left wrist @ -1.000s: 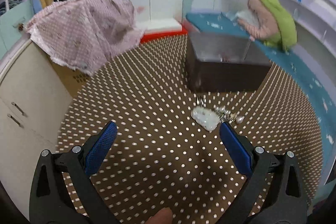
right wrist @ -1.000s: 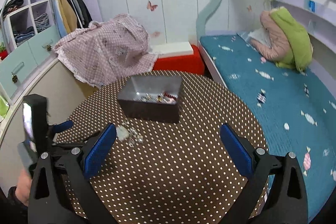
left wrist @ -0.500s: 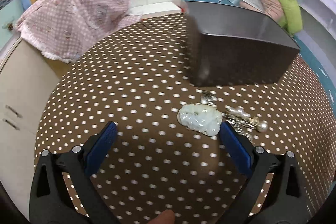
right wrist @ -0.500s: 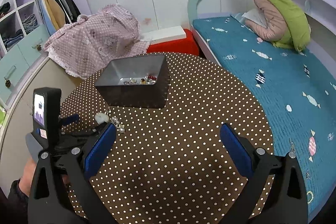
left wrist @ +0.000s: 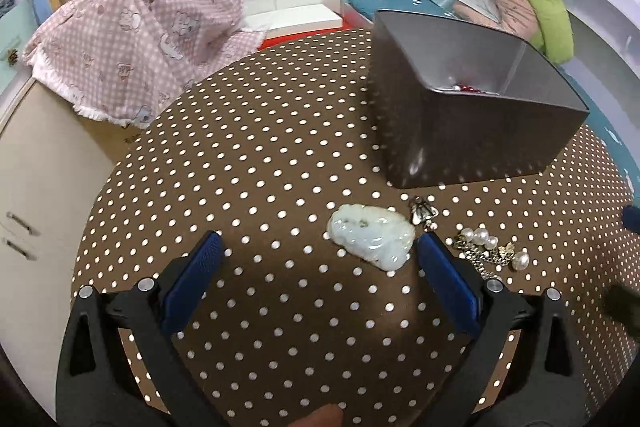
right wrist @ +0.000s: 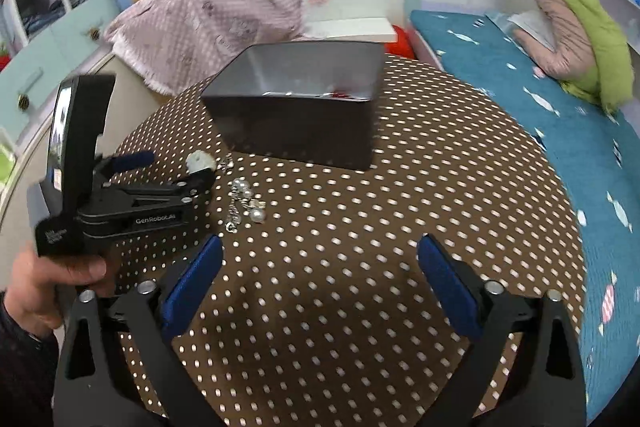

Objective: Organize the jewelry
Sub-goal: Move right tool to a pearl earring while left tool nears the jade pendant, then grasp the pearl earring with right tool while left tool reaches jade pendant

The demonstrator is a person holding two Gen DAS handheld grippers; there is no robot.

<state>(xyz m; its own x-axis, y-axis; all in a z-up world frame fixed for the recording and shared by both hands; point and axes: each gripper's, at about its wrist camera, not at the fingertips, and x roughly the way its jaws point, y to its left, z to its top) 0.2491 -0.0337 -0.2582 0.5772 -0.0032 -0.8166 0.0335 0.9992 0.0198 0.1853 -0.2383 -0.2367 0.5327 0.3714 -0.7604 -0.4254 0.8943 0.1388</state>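
Observation:
A pale green jade pendant [left wrist: 372,237] lies on the brown dotted table, just ahead of my open left gripper [left wrist: 318,247] and near its right finger [left wrist: 444,279]. A small silver piece [left wrist: 422,211] and a pearl chain piece [left wrist: 490,247] lie to the pendant's right. A dark grey box [left wrist: 472,131] with jewelry inside stands behind them. In the right wrist view the left gripper [right wrist: 168,169] reaches the pendant [right wrist: 200,162], with the pearls [right wrist: 246,201] beside it and the box [right wrist: 304,107] beyond. My right gripper [right wrist: 318,259] is open and empty above the table.
A pink checked cloth [left wrist: 152,31] drapes over a cabinet at the left. A teal bed [right wrist: 560,131] with pink and green bedding [right wrist: 580,27] runs along the right. The round table's edge [left wrist: 100,195] drops off at the left.
The left gripper has moved forward and down to the pendant, which now lies between its fingertips. The right gripper has moved closer to the box and the table.

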